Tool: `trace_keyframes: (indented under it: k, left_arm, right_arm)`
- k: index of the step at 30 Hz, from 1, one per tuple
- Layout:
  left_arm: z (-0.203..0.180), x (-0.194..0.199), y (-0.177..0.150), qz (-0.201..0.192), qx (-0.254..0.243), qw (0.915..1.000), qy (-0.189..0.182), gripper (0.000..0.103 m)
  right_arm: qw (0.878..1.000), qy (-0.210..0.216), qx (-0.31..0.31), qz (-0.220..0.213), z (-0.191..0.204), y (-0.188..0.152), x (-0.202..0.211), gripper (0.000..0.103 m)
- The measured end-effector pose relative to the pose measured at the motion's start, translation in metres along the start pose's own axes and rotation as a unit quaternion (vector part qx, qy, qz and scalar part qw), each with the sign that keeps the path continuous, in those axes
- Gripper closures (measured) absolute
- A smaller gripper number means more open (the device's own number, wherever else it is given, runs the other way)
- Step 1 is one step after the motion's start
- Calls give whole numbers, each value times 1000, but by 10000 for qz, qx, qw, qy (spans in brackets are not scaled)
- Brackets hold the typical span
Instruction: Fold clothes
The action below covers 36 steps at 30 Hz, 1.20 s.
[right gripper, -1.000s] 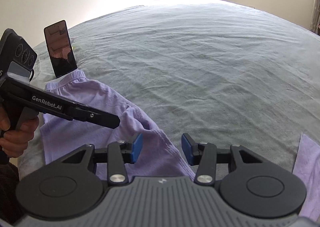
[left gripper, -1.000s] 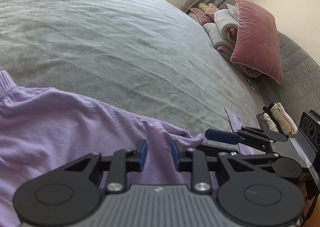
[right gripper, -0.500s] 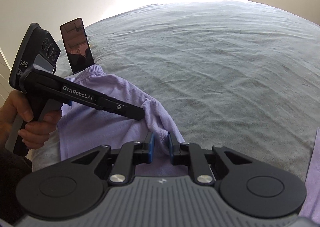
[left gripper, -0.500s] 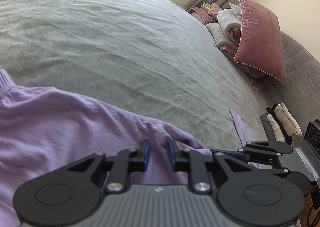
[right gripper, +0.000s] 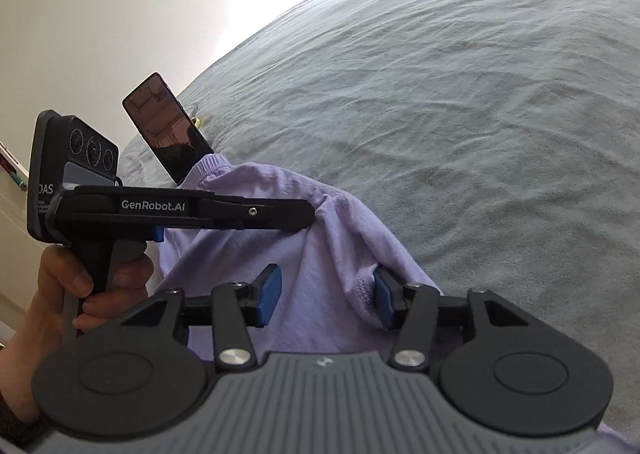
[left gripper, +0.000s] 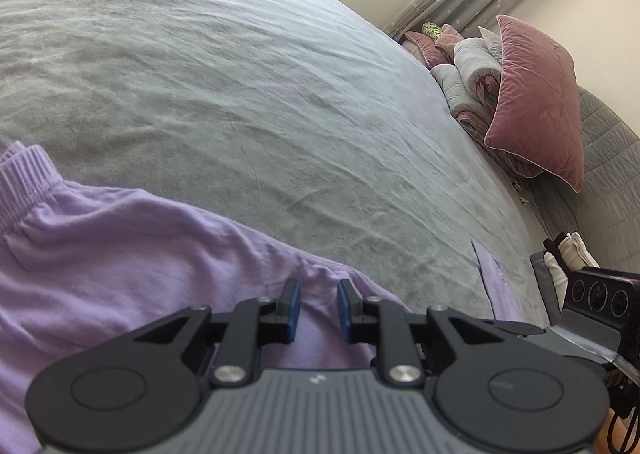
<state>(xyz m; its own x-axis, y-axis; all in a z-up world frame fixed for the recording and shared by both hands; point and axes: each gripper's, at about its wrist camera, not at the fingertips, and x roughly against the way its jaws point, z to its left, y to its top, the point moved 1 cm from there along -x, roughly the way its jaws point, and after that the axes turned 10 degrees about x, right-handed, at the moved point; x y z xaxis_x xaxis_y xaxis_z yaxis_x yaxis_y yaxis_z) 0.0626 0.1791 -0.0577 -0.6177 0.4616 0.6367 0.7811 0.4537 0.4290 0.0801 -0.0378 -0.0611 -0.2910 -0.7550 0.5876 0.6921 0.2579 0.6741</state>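
- Two handheld grippers work over a lilac garment (right gripper: 320,238) that lies rumpled at the near edge of a grey bed (right gripper: 460,93).
- A hand (right gripper: 80,286) at far left grips the left gripper (right gripper: 310,209); its narrow fingers pinch a fold of the garment.
- A dark phone (right gripper: 168,125) stands propped just behind the ribbed hem.
- The right gripper (right gripper: 324,296) is opening, cloth loose between its blue fingers (right gripper: 268,294).
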Motion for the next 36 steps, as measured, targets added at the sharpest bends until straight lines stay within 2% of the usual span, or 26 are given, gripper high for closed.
trace_keyframes:
  k: [4,6,8,11,14,16,18,21,22,24,25,29,30,32,33,34,36]
  left_arm:
    - [3,3,3,-99,84,9999,57,82]
    - [5,6,5,-164,108,9998,98,82]
    - [9,10,7,-225,145,9996,113,82]
    - [18,19,13,-365,273,9989,134,83]
    - [30,29,18,-593,440,9969,261,83]
    - [40,37,21,-779,590,9945,369,83]
    - [48,45,24,-972,704,9915,510,82]
    - [57,52,27,-1292,629,9848,975,83]
    - [60,54,28,-1392,575,9820,1141,84]
    - [64,57,31,-1516,475,9775,1385,97]
    - [66,58,32,-1552,455,9761,1452,99]
    - [65,64,33,-1587,448,9757,1442,99]
    - [63,65,33,-1578,420,9762,1424,97]
    - [55,67,30,-1567,341,9775,1367,86]
    - [50,68,28,-1551,299,9787,1314,83]
    - [45,67,27,-1518,258,9803,1233,81]
    - [34,66,23,-1427,176,9839,1058,80]
  right_arm:
    - [9958,225,-731,-511,-14,3,2,47]
    - [9899,231,-1049,-921,-24,5,11,48]
    - [9837,285,-1373,-1127,-34,6,16,48]
    - [9793,250,-1677,-1106,-46,6,15,60]
    - [9819,54,-1589,-1030,-43,9,10,77]
    - [9846,-166,-1416,-1008,-39,12,9,95]
    - [9869,-468,-1166,-1012,-33,15,9,97]
    - [9886,-896,-760,-936,-26,17,6,99]
    - [9887,-1020,-638,-892,-24,17,4,99]
    - [9876,-1260,-386,-857,-21,15,0,99]
    - [9869,-1345,-310,-838,-20,14,-1,99]
    - [9853,-1519,-196,-755,-22,11,0,98]
    - [9856,-1512,-216,-730,-21,11,1,90]
    - [9857,-1533,-268,-642,-18,13,5,80]
    - [9857,-1546,-295,-595,-17,14,8,65]
    - [9851,-1566,-314,-631,-16,14,12,58]
    - [9822,-1724,-289,-682,-14,13,24,58]
